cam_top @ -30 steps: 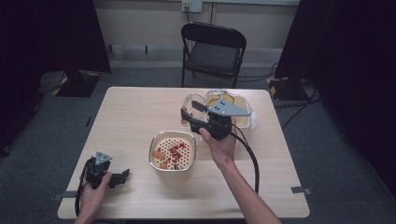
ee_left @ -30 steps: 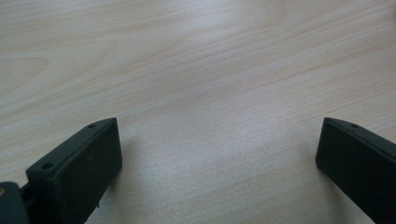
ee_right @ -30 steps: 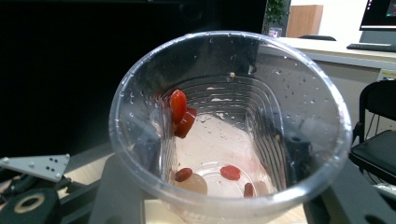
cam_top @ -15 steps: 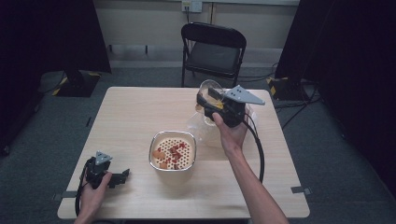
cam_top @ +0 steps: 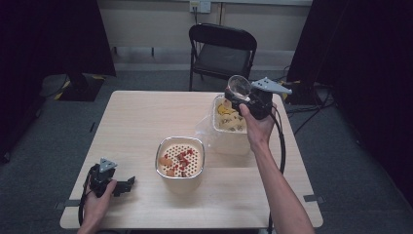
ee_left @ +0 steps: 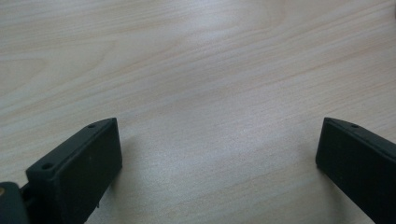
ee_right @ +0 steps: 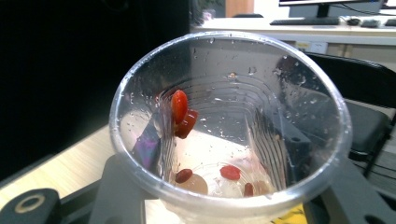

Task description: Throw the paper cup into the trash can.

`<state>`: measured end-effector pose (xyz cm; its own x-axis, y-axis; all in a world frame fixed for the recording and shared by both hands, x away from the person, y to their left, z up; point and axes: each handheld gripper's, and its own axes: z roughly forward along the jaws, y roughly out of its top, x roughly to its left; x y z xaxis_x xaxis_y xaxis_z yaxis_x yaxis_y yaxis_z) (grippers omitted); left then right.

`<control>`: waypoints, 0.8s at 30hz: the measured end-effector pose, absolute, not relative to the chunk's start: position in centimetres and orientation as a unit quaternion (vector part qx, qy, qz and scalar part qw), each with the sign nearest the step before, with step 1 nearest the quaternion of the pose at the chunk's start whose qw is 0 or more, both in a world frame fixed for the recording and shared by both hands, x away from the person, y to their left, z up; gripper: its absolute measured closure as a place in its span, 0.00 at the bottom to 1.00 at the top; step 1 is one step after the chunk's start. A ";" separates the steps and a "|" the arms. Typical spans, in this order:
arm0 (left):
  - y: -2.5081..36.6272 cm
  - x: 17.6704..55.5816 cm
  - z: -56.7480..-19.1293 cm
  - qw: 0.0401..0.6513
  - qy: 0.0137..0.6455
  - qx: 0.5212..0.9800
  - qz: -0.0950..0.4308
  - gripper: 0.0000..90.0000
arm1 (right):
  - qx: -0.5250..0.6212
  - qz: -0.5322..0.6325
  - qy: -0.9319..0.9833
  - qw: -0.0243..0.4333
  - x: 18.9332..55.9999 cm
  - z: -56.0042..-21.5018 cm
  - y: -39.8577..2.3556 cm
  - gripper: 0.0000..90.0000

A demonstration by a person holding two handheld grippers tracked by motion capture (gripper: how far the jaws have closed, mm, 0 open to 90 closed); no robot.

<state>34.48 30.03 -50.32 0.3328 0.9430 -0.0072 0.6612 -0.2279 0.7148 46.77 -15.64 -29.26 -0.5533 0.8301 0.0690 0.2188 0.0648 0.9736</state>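
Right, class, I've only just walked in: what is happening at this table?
A person is working with a gripper in each hand. The right gripper holds a clear plastic cup, tipped on its side above a pale tub at the far right of the table. A few red and pale bits cling to the wet inside of the cup. Nearer the middle sits a strainer bowl with red and orange pieces in it. The left gripper rests open on the table's near left corner, holding nothing.
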 end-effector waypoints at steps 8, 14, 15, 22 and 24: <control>30.0 34.5 -50.3 0.318 0.534 0.752 0.221 0.00 | 0.416 0.540 0.679 0.272 48.4 -29.9 -17.0 0.53; 30.0 34.5 -50.3 0.318 0.534 0.752 0.221 0.00 | 0.432 0.525 0.687 0.258 49.6 -30.7 -17.2 0.49; 30.0 34.5 -50.3 0.318 0.533 0.752 0.221 0.00 | 0.432 0.525 0.687 0.258 49.6 -30.7 -17.2 0.49; 30.0 34.5 -50.3 0.318 0.533 0.752 0.221 0.00 | 0.440 0.516 0.689 0.256 50.0 -31.0 -17.1 0.31; 30.0 34.5 -50.3 0.318 0.533 0.752 0.221 0.00 | 0.440 0.514 0.690 0.256 50.1 -31.0 -17.1 0.29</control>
